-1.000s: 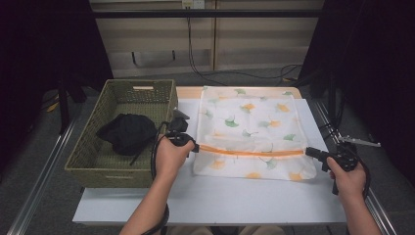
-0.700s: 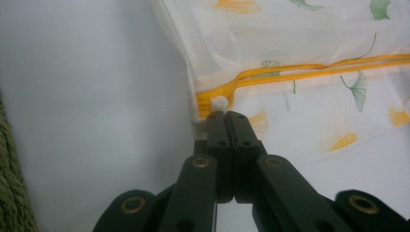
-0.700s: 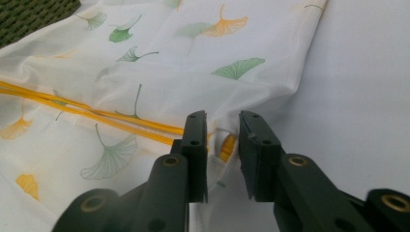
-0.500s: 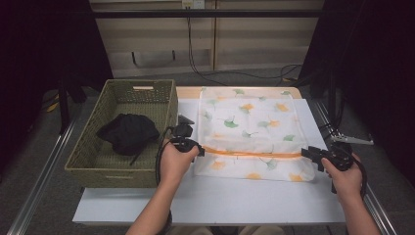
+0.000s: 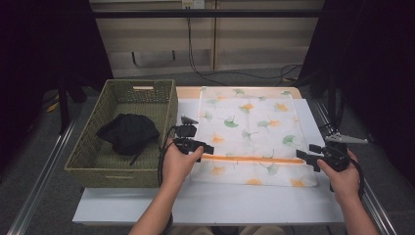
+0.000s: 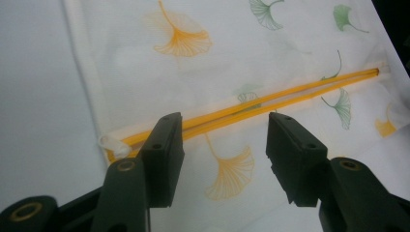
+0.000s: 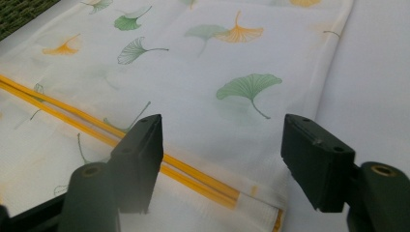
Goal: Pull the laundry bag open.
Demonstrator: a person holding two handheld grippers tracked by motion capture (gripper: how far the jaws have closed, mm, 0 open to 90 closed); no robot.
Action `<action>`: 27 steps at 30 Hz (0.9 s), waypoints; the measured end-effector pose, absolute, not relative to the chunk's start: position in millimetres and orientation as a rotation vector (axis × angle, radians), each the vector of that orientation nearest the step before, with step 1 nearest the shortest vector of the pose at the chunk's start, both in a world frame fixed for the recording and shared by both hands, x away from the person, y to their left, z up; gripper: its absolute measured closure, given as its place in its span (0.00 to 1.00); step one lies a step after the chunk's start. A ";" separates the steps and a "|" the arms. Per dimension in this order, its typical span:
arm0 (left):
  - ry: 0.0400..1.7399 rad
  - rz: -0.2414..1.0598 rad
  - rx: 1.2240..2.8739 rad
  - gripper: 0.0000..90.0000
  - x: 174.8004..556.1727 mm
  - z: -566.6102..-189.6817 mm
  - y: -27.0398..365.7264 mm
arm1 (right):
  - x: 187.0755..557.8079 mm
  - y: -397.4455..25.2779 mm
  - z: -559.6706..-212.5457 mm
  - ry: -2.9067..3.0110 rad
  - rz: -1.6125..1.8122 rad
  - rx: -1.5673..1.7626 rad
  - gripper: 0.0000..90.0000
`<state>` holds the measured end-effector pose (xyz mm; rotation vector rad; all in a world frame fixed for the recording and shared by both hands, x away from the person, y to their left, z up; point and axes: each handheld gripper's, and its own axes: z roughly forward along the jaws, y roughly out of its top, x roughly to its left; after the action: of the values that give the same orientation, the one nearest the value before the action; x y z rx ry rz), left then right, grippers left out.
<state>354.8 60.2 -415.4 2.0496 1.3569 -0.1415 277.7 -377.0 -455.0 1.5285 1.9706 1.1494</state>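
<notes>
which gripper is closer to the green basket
Left. The left gripper sits just beside the green basket, at the near end of the orange zipper. The right gripper is at the zipper's far end, across the leaf-print bag.

Left gripper (image 5: 208, 148): held low in the person's left hand (image 5: 177, 164), jaws parted with nothing between them. Right gripper (image 5: 300, 154): held in the right hand (image 5: 342, 174), jaws wide apart, pointing toward the left gripper.

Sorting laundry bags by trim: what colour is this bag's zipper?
Orange-yellow; the zipper shows best in the left gripper view.
</notes>
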 end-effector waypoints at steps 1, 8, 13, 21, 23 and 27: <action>1.346 -0.137 2.056 0.51 354.2 -416.1 60.0 | 277.5 -376.4 -454.9 1.972 1.149 1.530 0.33; 1.311 -0.116 2.070 0.34 351.6 -421.1 57.3 | 276.8 -369.8 -453.7 2.000 1.133 1.503 0.26; 1.288 -0.109 2.083 0.27 348.5 -427.6 57.9 | 275.3 -364.3 -451.7 2.011 1.120 1.474 0.24; 1.214 -0.091 2.098 0.18 337.9 -435.0 50.8 | 273.7 -349.6 -451.5 2.057 1.100 1.442 0.23; 1.201 -0.091 2.108 0.16 335.6 -436.6 49.7 | 273.2 -344.1 -450.8 2.066 1.093 1.429 0.23; 1.174 -0.085 2.107 0.13 330.3 -438.0 50.1 | 273.6 -333.4 -448.2 2.092 1.096 1.400 0.23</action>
<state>330.3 50.1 -438.0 2.1071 1.1740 -0.0854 273.6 -333.4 -448.2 1.4002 2.0922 1.0965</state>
